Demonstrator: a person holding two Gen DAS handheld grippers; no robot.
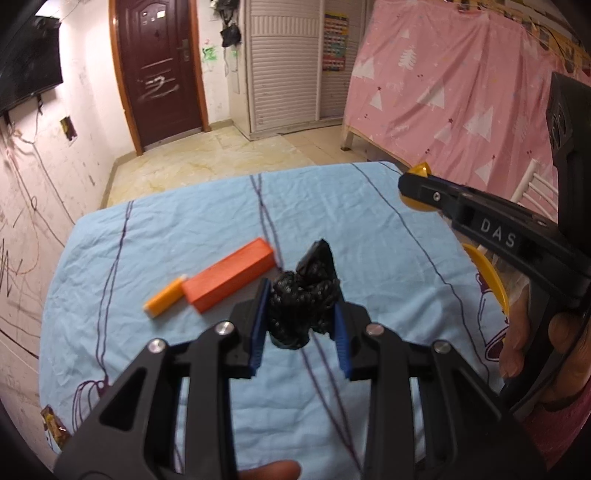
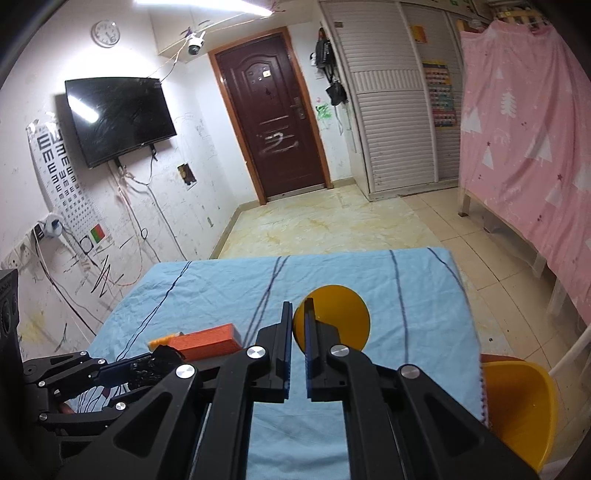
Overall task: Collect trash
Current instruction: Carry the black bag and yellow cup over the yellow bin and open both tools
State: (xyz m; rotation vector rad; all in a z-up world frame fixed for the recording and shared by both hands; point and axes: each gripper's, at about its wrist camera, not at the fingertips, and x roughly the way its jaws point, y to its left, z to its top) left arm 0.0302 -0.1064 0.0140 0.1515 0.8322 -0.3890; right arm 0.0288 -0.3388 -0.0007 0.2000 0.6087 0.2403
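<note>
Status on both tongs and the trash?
Left tongs shut on black bag wad. Right tongs shut on yellow disc. Orange box on table, untouched.

My views are evenly lit by a ceiling strip light (image 2: pixel 207 9), which throws glare streaks across the television (image 2: pixel 118 118). Fisheye curvature bends the walls, corners go black, and the nearest parts look soft.

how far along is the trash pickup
Early on, nothing visibly binned yet. In hand: the left tool is clamped on a black wad, and the right tool is shut on a yellow disc. Left: the orange block and small orange stick on the blue cloth.
</note>
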